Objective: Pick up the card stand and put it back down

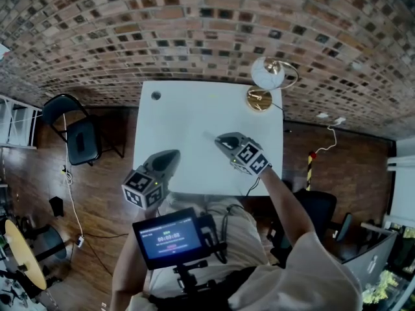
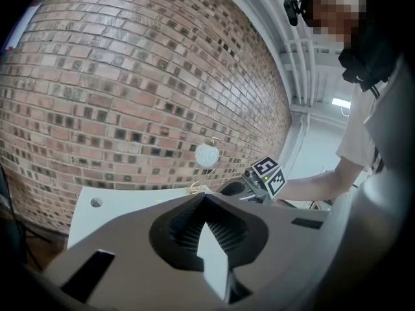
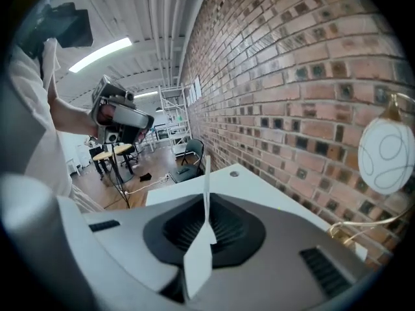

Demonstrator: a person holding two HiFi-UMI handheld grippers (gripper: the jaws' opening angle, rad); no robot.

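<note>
The card stand (image 3: 207,177) is a thin pale sheet seen edge-on. It sticks up from between the jaws of my right gripper (image 3: 206,203), which is shut on it. In the head view it shows as a faint pale sliver, the card stand (image 1: 207,136), ahead of my right gripper (image 1: 220,140), held above the white table (image 1: 181,109). My left gripper (image 1: 174,155) hangs over the table's near left edge. Its jaws meet at the tips with nothing between them, as the left gripper (image 2: 206,198) also shows in its own view.
A white globe ornament (image 1: 268,74) on a gold ring with a round gold base (image 1: 259,100) stands at the table's far right corner. A round cable hole (image 1: 155,96) sits at the far left. A black chair (image 1: 81,138) stands left of the table, below a brick wall.
</note>
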